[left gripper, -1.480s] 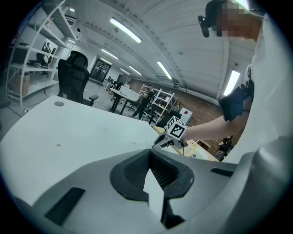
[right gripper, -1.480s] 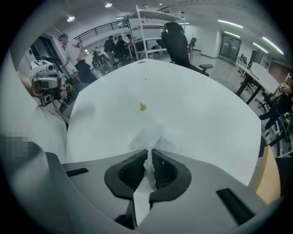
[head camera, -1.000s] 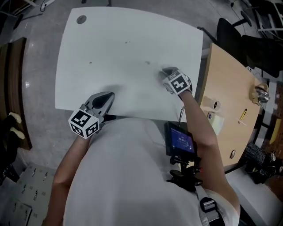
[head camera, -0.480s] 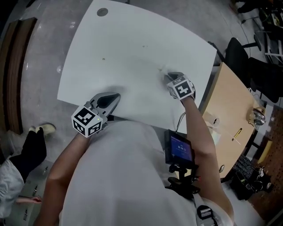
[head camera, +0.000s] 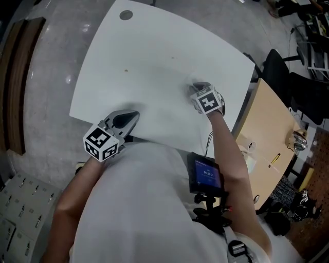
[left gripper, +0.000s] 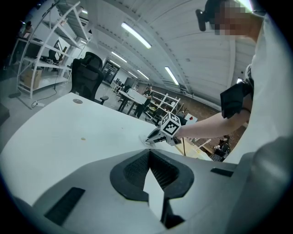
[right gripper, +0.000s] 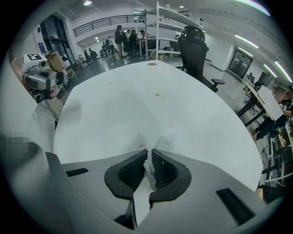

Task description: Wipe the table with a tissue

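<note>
The white table (head camera: 149, 46) fills the head view. A crumpled white tissue (right gripper: 154, 142) lies pressed on it right of the middle, also in the head view (head camera: 192, 84). My right gripper (head camera: 197, 90) points steeply down onto it and is shut on the tissue, which runs up between the pads (right gripper: 147, 170). My left gripper (head camera: 128, 119) hovers over the table's near edge, shut with nothing in it; from the left gripper view its jaws (left gripper: 149, 153) face the right gripper (left gripper: 155, 135). Small brown specks (head camera: 126, 70) (right gripper: 157, 95) dot the far half of the table.
A round cable grommet (head camera: 126, 15) sits at the far corner. A wooden desk (head camera: 267, 118) with small items adjoins the right edge, with black chairs (head camera: 275, 64) beyond. A screen device (head camera: 205, 173) hangs on the person's chest. Grey floor (head camera: 46, 77) lies to the left.
My right gripper has slid the tissue across the tabletop, a little farther from the right and near edges. The left gripper has shifted slightly along the near edge.
</note>
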A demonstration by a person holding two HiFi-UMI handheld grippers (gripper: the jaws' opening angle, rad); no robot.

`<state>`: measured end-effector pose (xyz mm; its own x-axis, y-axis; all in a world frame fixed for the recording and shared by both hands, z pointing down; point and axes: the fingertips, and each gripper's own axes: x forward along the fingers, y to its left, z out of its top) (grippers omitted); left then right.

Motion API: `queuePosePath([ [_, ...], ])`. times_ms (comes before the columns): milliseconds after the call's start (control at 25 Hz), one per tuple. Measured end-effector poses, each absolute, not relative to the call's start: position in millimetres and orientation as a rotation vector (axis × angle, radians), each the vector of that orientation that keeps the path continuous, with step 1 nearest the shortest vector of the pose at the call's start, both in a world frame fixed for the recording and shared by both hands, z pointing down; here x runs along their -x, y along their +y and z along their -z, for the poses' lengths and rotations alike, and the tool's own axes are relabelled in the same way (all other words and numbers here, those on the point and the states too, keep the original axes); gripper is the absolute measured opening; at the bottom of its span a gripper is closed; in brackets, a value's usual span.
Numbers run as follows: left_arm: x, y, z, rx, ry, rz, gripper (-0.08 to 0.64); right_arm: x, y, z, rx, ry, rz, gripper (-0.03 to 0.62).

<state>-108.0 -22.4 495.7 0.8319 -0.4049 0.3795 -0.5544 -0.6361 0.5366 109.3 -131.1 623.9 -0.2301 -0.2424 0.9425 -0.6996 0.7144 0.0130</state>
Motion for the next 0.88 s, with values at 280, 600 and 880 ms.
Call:
queuePosePath([
  [280,116.5,-27.0,-494.1,-2.354,-0.669,-0.301,0.006,-86.6,-139.8,-619.8,-0.785,-1.82,-0.509,0.032],
  [600,118.4,-35.0,-497.3,-2.377,-0.558,-0.301,0.006,-56.0,-116.2,-618.3,-0.649,-1.901,-0.543,0.032],
  [880,116.8,-45.5,-501.3,-2.39,-0.471,-0.283,0.006,-145.9,-100.9,-602.3,-0.93,-1.726,-0.56,0.032],
])
